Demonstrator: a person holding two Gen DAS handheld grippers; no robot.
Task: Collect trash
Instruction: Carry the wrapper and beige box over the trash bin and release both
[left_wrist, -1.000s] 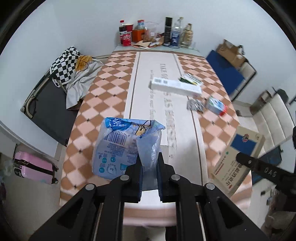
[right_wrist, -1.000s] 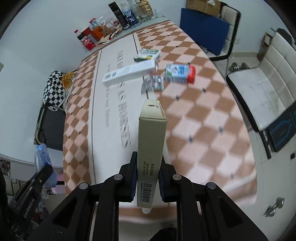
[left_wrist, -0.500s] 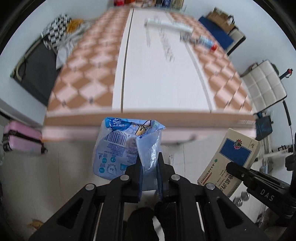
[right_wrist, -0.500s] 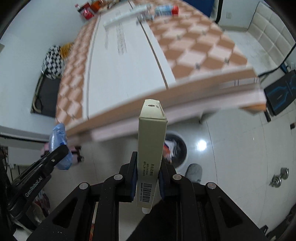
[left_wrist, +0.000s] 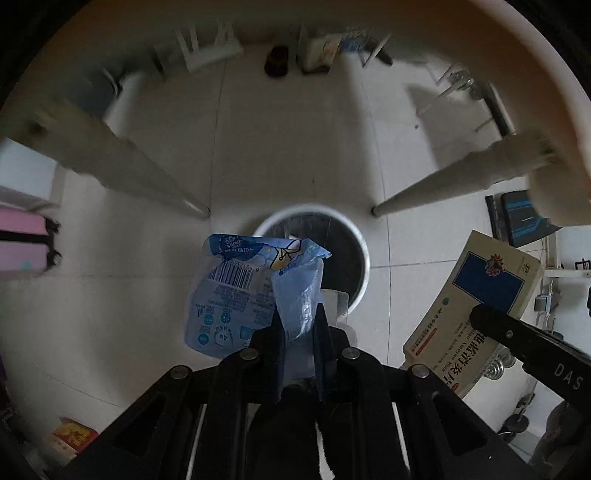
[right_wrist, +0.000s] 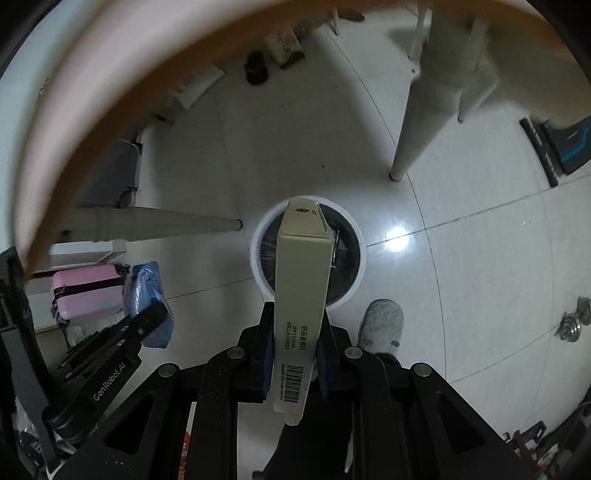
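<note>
Trash in both grippers hangs over the bin — a crumpled blue wrapper pinched between the jaws of the left gripper, a tall beige carton clamped upright in the right gripper. Both sit at frame centre, directly above the white-rimmed waste bin on the tiled floor, presumably so each can drop straight in. Table legs flank it — a grey slipper stands just beside.

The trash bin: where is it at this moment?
The trash bin stands on the tiled floor between two table legs, straight ahead in both wrist views, partly hidden by the cardboard box and the blue wrapper.
</note>
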